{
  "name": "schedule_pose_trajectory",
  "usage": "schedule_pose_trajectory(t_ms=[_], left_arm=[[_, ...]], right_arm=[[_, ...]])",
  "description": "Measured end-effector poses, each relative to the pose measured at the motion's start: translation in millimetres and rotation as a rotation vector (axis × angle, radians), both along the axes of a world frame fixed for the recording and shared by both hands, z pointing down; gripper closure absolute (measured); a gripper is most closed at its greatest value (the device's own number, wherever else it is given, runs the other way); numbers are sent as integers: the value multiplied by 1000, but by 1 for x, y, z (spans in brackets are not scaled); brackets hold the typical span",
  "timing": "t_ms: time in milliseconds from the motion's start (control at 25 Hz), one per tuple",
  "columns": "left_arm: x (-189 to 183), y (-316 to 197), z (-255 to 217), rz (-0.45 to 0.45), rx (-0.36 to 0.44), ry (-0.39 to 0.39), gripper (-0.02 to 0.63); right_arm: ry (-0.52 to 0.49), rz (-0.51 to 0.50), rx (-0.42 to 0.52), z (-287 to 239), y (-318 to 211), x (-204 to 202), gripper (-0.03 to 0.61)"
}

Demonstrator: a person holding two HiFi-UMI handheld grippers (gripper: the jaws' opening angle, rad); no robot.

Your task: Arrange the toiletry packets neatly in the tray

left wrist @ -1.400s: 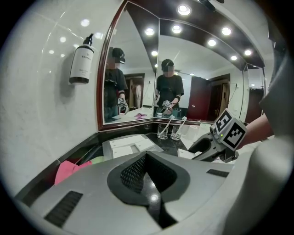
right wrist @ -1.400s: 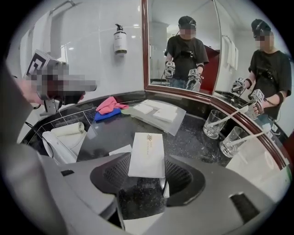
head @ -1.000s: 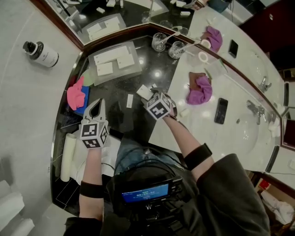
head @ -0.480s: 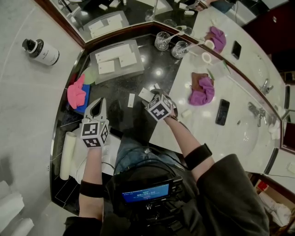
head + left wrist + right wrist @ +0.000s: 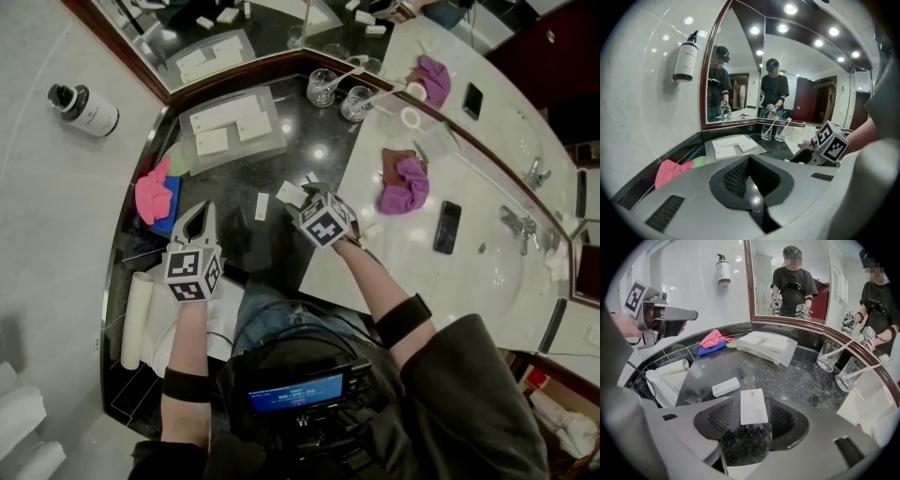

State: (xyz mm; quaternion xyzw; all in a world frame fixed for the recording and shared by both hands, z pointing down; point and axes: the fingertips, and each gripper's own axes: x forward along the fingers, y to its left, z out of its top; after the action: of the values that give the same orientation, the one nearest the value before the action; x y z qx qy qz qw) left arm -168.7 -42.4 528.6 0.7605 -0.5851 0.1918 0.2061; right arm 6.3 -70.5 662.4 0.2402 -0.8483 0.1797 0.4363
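Toiletry packet (image 5: 753,406) lies between right tool's (image 5: 749,431) parted jaws, which just narrowed.

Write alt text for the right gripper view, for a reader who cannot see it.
The right gripper, whose jaws have just been closing but stand apart, straddles a flat white rectangular packet lying on the black speckled stone counter. Behind lie a smaller white packet, a clear plastic tray holding more white packets, and two drinking glasses before a mirror.
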Motion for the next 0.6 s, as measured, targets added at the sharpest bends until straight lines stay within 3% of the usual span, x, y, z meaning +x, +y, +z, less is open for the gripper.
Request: schedule_pose_trajectory(t_ms=[320, 440, 600], left_arm=[[12, 11, -20, -19, 36, -9, 613], [17, 18, -26, -34, 47, -10, 613], [21, 30, -37, -63, 61, -6, 613]], right_arm=[[-63, 2, 62, -52, -3, 7, 533], [-111, 17, 86, -74, -3, 13, 574], [-225, 56, 88, -102, 1, 25, 578]])
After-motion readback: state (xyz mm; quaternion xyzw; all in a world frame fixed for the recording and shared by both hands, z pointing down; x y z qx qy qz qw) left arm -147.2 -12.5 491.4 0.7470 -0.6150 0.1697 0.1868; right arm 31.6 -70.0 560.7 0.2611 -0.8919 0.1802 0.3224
